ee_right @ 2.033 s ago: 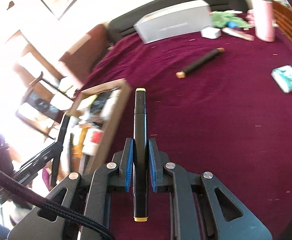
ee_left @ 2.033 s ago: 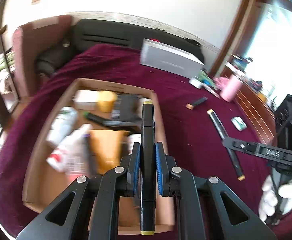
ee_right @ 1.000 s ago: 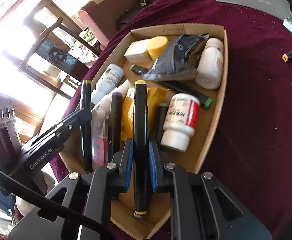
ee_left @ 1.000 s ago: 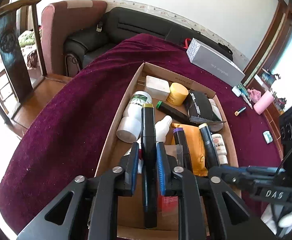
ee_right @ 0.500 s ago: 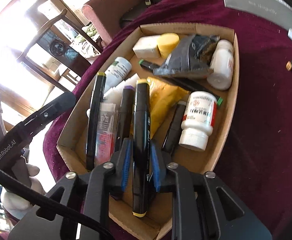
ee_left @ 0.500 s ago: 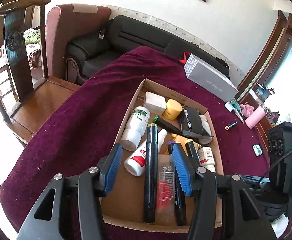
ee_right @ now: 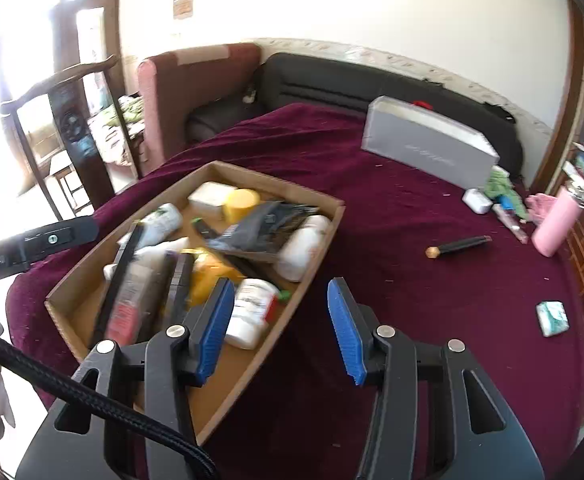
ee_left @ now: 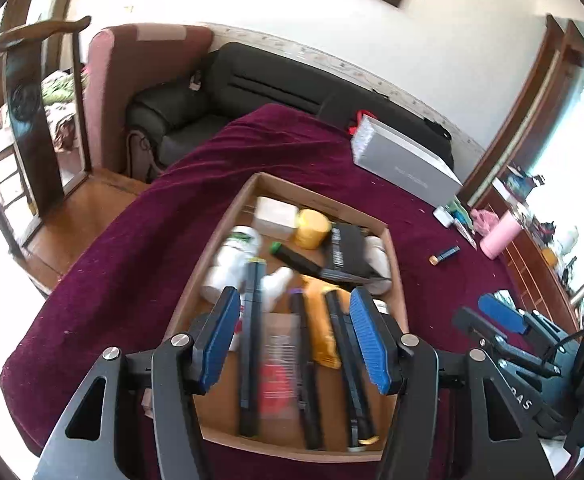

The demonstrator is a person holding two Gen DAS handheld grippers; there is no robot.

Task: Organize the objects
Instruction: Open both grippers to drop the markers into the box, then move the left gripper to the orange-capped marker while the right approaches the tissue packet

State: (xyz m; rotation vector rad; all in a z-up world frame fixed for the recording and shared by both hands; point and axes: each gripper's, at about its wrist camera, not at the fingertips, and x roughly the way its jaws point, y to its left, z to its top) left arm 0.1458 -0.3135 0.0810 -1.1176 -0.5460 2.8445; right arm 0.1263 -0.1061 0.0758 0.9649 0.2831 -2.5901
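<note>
As markers [ee_left: 250,344] lie boxed, left claw [ee_left: 295,336] (empty) hovers above.

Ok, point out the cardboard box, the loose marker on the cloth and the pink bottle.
cardboard box [ee_right: 320,236]: right wrist view, right wall.
loose marker [ee_right: 458,247]: right wrist view, mid barrel.
pink bottle [ee_right: 554,226]: right wrist view, body.

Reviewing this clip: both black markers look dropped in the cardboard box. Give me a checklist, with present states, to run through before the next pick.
1. Left gripper empty: ok, jaws just opened, nothing between the pads.
2. Right gripper empty: ok, jaws just opened, nothing held.
3. Long black markers lying inside the shallow cardboard box: ok.
4. Next target free: ok, short black marker with orange cap lies alone on the maroon cloth.
5. Small teal-and-white packet reachable: cannot tell.
</note>
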